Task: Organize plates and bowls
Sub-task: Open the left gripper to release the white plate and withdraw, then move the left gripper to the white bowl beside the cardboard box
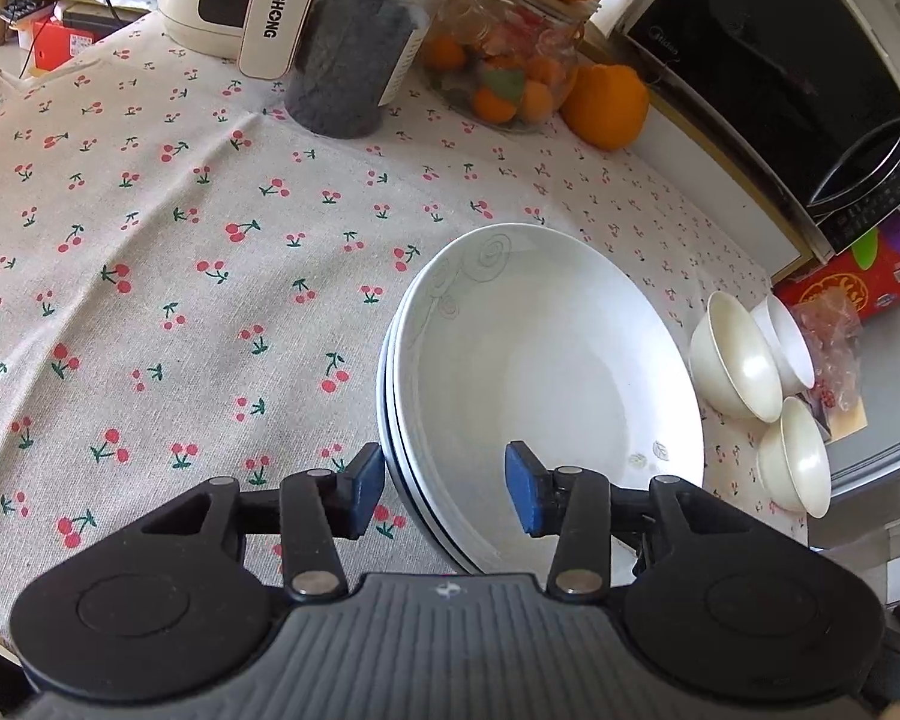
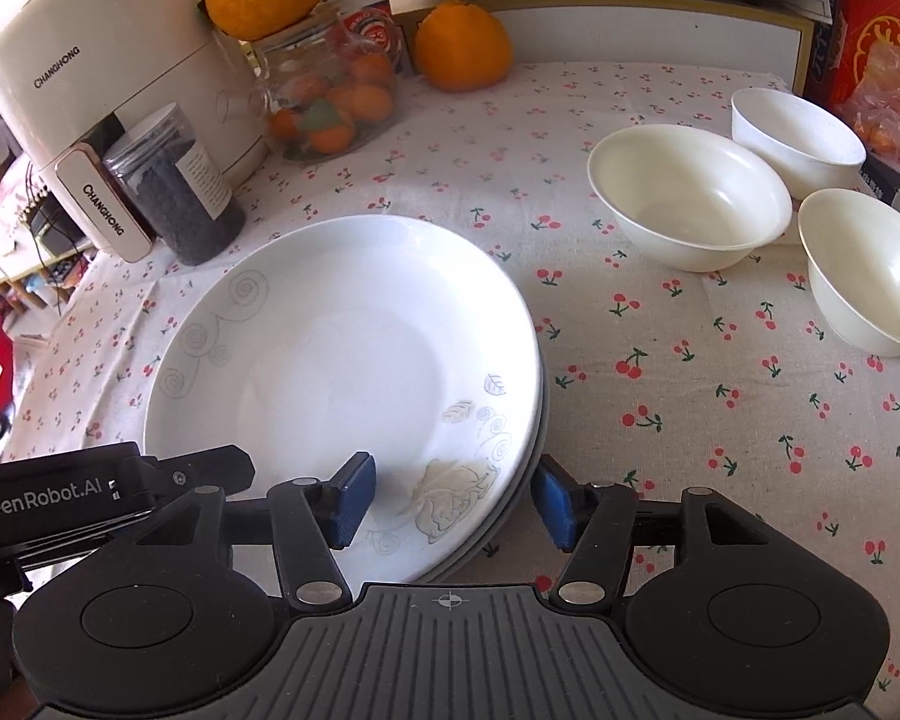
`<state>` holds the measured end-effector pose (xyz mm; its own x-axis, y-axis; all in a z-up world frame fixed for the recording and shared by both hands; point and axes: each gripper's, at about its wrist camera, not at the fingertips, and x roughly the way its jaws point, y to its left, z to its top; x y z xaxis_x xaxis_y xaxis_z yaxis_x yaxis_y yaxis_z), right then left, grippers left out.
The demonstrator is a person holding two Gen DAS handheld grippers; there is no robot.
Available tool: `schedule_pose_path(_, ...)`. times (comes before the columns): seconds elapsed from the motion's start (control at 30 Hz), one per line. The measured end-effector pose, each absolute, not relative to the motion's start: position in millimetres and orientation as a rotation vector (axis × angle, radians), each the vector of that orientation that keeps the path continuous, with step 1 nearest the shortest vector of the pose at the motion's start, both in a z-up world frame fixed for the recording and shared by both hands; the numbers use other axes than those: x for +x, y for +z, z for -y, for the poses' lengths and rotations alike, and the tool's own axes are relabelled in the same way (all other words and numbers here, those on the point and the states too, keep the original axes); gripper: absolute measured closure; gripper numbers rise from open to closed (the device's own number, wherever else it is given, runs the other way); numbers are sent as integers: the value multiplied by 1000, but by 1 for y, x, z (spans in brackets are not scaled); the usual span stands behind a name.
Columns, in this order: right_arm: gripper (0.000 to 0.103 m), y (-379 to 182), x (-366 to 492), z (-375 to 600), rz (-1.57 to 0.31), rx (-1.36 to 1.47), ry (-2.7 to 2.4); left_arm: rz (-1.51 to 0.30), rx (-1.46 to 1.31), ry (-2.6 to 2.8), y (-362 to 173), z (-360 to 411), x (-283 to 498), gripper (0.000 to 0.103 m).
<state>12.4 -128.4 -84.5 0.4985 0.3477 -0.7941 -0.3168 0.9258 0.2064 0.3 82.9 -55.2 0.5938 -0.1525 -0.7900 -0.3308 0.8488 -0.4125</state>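
Note:
A stack of white plates (image 1: 546, 360) with grey swirl patterns sits on the cherry-print tablecloth; it also shows in the right wrist view (image 2: 342, 372). My left gripper (image 1: 447, 495) is open, its jaws straddling the stack's near left rim. My right gripper (image 2: 450, 501) is open, its jaws straddling the stack's near right rim. The left gripper's body (image 2: 60, 498) shows at the left edge of the right wrist view. Three cream bowls stand apart to the right of the plates: a large one (image 2: 690, 204), one behind (image 2: 798, 138) and one at the right (image 2: 870, 276).
At the back stand a white Changhong appliance (image 2: 108, 108), a jar of dark contents (image 2: 174, 198), a glass jar of small oranges (image 2: 330, 102), two large oranges (image 2: 462, 45) and a microwave (image 1: 780, 72). A red box and plastic bag (image 2: 882, 84) lie at the far right.

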Motion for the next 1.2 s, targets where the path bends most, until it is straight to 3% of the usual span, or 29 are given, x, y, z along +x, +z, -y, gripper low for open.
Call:
schedule_pose_path(0.3,46,-80,9,123,-964,1,436,-928,-560,135,-52,-92,1,63)
schedule_pose_path(0.47,44,-64,1,137,-900,-7,423,-874,-534,182,-36,-101,-4,51)
schedule_pose_path(0.67,35,-52,3,163,-869,28,388,-801,-427,199,-20,-93,-4,39)
schedule_pose_path(0.8,27,-45,4,182,-844,71,367,-773,-382,153,-11,-81,-4,25)
schedule_pose_path(0.93,13,-36,5,203,-817,129,335,-745,-360,131,-6,-72,-3,9)
schedule_pose_path(1.0,7,-31,5,213,-800,150,319,-741,-354,115,-5,-68,-1,7)
schedule_pose_path(1.2,4,-31,11,238,-832,234,327,-750,-313,78,-3,-48,3,3)
